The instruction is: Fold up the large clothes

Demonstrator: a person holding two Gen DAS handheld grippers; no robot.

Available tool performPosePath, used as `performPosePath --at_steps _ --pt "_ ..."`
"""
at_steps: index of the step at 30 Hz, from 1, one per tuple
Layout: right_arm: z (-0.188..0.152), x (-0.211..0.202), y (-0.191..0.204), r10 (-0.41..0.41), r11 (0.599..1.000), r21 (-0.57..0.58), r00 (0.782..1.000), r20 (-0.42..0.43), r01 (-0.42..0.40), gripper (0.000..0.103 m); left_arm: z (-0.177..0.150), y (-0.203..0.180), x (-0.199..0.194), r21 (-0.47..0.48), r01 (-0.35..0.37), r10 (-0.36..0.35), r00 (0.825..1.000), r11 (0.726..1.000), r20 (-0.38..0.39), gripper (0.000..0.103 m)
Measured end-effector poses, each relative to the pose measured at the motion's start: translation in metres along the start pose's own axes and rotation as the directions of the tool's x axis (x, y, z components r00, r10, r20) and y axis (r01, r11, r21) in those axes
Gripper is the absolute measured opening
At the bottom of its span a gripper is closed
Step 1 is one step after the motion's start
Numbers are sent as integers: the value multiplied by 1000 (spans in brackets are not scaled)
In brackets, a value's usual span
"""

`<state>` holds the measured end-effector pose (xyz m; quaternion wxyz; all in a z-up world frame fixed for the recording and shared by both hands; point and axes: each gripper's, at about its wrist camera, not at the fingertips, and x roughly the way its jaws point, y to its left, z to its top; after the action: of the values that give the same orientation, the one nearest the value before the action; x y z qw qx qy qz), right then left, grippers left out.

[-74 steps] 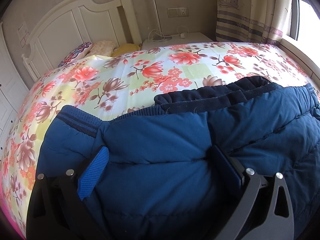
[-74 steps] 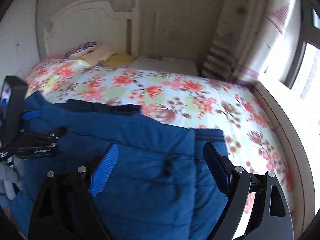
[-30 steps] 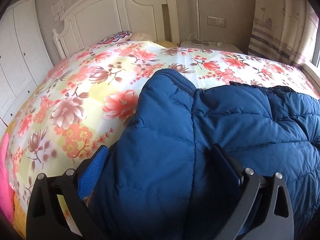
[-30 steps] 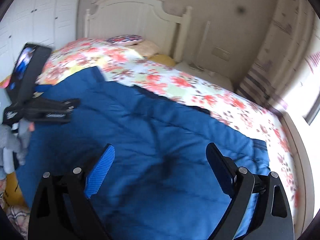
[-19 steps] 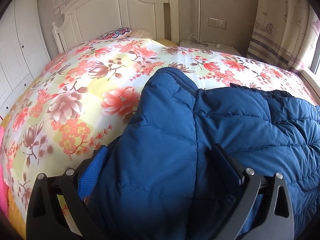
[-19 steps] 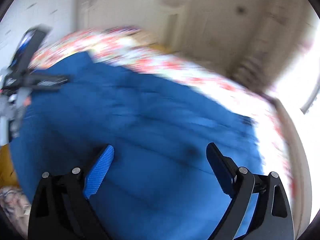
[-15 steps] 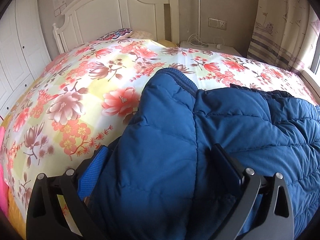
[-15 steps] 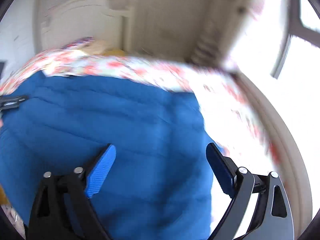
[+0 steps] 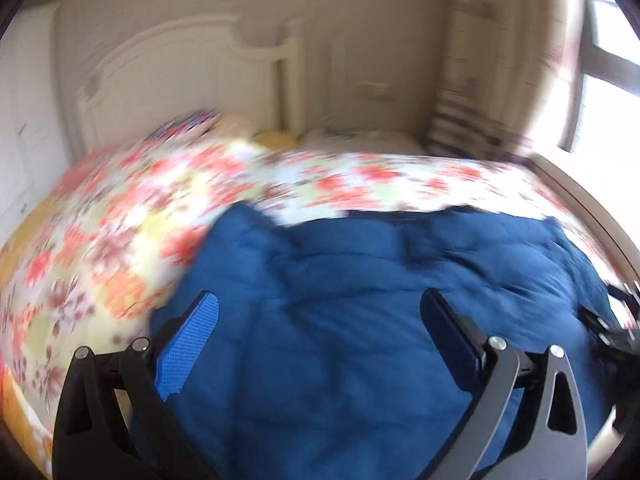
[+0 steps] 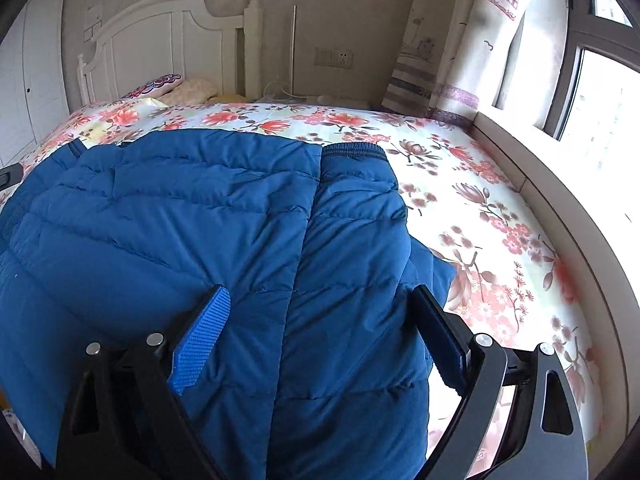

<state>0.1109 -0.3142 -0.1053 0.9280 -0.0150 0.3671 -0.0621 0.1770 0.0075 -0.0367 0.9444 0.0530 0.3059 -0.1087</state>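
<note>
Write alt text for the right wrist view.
A blue padded jacket lies spread on a floral bedspread, its sleeve folded along its right side. The open right gripper hangs over it in the foreground. Behind are a white headboard, pillows and a curtained window.

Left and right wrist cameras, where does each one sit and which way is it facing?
Left wrist: on the left tongs, aimed along the bed toward the headboard; own open tongs show, over the blue jacket.
Right wrist: on the right tongs, facing likewise; own open tongs show.
Shared: jacket, floral bedspread, headboard, curtain.
</note>
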Motion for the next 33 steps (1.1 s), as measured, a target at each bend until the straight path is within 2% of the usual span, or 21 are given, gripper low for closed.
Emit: performPosePath --at_steps 2,4,5,6,9,13,16,21,23,24,25,27,29,31,33 --pt "2 1 -2 10 1000 9 1000 -2 -10 87 -15 -39 -1 128 26 -25 1000 991 -9 101" --pt "2 1 -4 14 1000 12 1000 -3 -14 87 -43 -68 18 231 15 2 997 973 -73 101" --pt "2 2 -6 16 1000 12 1000 -1 -16 87 -52 -69 20 229 4 5 999 973 -36 101" --pt "1 1 -5 19 1000 13 1000 -1 -19 87 -58 -64 18 205 14 -14 1000 979 -4 101" --pt "1 3 -7 24 1000 17 1000 -3 -23 87 -57 -46 18 171 47 -37 997 984 -61 101" --pt "1 4 -13 34 999 24 999 -2 -34 87 -69 -19 2 148 -9 13 1000 989 -26 101" --pt "1 4 -16 39 999 27 999 -5 -39 87 -87 27 -9 29 -93 93 996 995 -1 101" --pt "1 4 -16 38 999 26 999 -6 -38 87 -95 93 -13 -180 -140 137 990 974 -28 101" --pt "4 2 -17 19 999 27 1000 -22 -18 87 -99 110 -10 -247 -78 66 996 966 -58 101" --pt "7 -3 -12 -28 999 16 999 -20 28 87 -101 114 -10 -265 -64 49 997 962 -62 101" --pt "10 -13 -4 -66 998 -3 998 1 66 87 -101 114 -10 -260 -68 54 997 963 -62 101" --pt "19 -42 26 8 998 -69 996 89 -1 87 -101 108 -10 -223 -102 91 994 969 -62 101" --pt "24 -61 60 67 987 -155 989 135 -46 87 -101 103 -11 -212 -115 104 993 970 -63 101" --pt "21 -64 96 137 963 -248 982 129 -102 90 -102 104 -12 -216 -107 95 993 971 -66 101" --pt "6 -38 132 186 929 -332 982 33 -165 89 -102 104 -11 -215 -102 90 994 971 -65 101"
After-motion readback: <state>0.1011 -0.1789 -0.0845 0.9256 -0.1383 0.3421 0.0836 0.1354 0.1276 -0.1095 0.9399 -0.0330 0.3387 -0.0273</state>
